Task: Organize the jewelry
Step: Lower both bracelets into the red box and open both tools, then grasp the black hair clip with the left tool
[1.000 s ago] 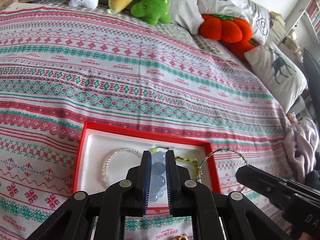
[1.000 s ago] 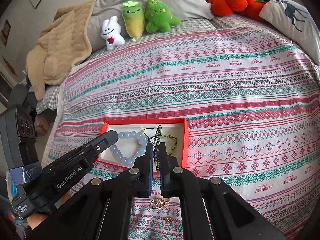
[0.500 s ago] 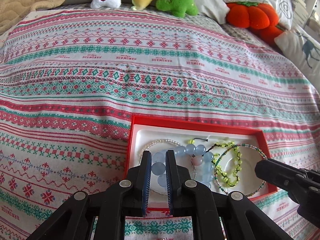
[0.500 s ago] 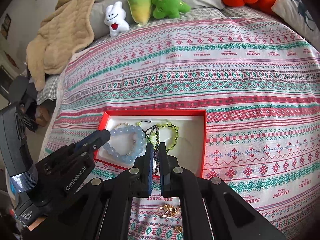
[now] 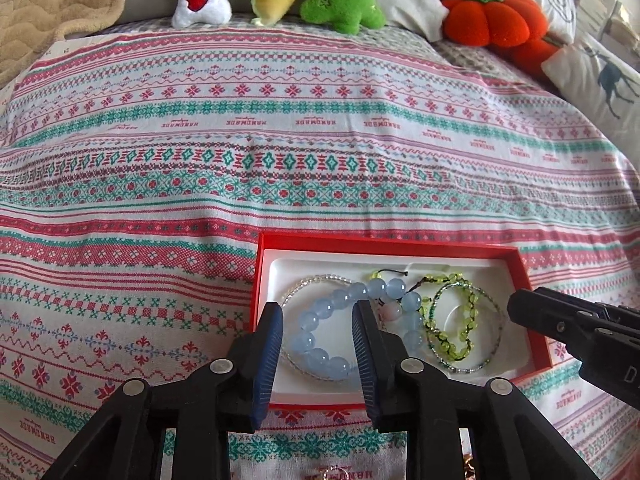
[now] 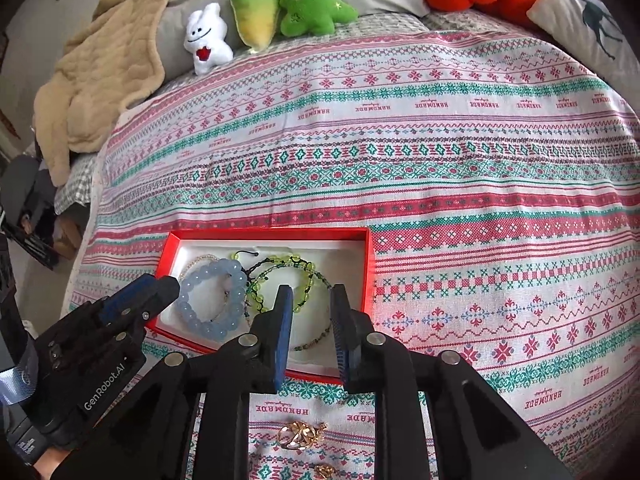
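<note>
Left gripper (image 5: 318,316) jaws opening over pale-blue round-bead bracelet (image 5: 320,356) (released) in red-rimmed white tray (image 5: 524,276); right gripper (image 6: 310,300) jaws opening, nothing pinched, above thin green seed-bead bracelet (image 6: 316,340).

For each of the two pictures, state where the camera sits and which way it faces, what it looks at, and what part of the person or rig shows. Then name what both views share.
Left wrist: on the left gripper, angled down at the red box and blue bead bracelet; the right gripper intrudes at the right edge.
Right wrist: on the right gripper, angled down at the box's right half and thin beaded bracelet; the left gripper shows.
Shared: box, bracelets, patterned bedspread, plush toys. Both grippers are opening, nothing pinched.
</note>
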`<state>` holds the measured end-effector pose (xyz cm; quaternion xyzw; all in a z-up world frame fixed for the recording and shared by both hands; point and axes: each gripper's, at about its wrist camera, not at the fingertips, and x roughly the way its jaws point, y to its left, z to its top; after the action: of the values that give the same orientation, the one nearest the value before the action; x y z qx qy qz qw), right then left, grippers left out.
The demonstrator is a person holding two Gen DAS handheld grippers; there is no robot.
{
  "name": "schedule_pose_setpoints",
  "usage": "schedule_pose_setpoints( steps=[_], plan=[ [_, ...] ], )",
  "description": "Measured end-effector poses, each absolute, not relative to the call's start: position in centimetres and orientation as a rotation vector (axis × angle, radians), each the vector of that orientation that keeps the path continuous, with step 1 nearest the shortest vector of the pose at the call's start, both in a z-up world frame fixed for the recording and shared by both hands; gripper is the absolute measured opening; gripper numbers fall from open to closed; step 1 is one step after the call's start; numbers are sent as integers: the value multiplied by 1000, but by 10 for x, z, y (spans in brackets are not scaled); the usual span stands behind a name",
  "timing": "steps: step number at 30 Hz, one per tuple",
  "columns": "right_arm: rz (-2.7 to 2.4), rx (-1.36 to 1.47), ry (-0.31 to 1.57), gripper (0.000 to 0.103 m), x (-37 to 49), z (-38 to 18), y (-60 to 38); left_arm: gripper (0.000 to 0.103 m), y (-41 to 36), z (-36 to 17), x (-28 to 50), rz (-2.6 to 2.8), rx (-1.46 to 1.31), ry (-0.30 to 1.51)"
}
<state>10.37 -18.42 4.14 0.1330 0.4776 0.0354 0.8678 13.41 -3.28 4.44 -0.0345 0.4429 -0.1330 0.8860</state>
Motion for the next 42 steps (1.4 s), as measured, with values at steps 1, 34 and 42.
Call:
schedule_pose_setpoints(
  steps=[1,34,42],
  plan=[
    [79,272,998,24,101,44,-184,38,-32,47,132,-278,-69,919],
    [31,157,1226,61,25,21,-184,86,8,7,68,-256,-15,1250],
    [40,122,1254,61,25,13,-172,76,-5,-3,67,-271,-14,1275]
  ],
)
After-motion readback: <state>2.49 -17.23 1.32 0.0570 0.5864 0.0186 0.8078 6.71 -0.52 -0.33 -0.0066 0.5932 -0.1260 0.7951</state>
